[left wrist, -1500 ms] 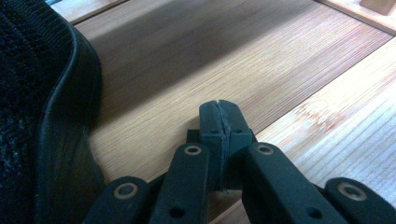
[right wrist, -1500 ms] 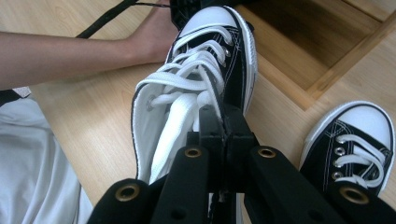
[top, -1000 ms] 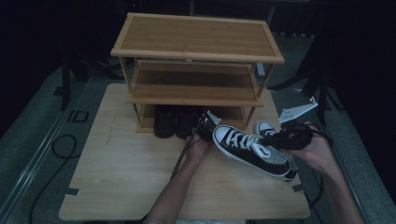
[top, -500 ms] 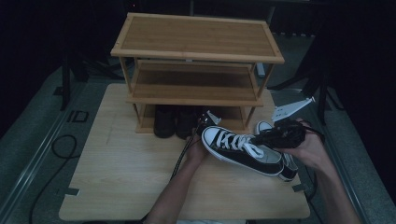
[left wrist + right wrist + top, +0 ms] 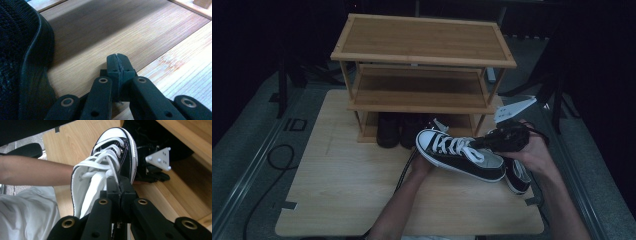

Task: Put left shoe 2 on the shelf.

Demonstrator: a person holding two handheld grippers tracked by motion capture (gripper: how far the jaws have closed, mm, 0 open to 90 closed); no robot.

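A black canvas sneaker (image 5: 457, 155) with white laces and a white toe cap hangs above the table, toe to the left. My right gripper (image 5: 484, 142) is shut on its side wall near the collar, which the right gripper view shows from close up: sneaker (image 5: 110, 157), right gripper (image 5: 120, 186). My left gripper (image 5: 117, 62) is shut on nothing and lies over the lowest shelf beside a black shoe (image 5: 25, 62). From above, the left gripper (image 5: 433, 126) sits just behind the sneaker's toe, largely hidden by it.
A three-tier bamboo shoe rack (image 5: 422, 42) stands at the back of the wooden table (image 5: 337, 190), with dark shoes (image 5: 399, 130) on its lowest shelf. A second matching sneaker (image 5: 518, 175) lies on the table under my right hand. A cable runs along the floor at left.
My right hand has carried the sneaker to the left and slightly up, closer to the rack's front. The left gripper has kept still.
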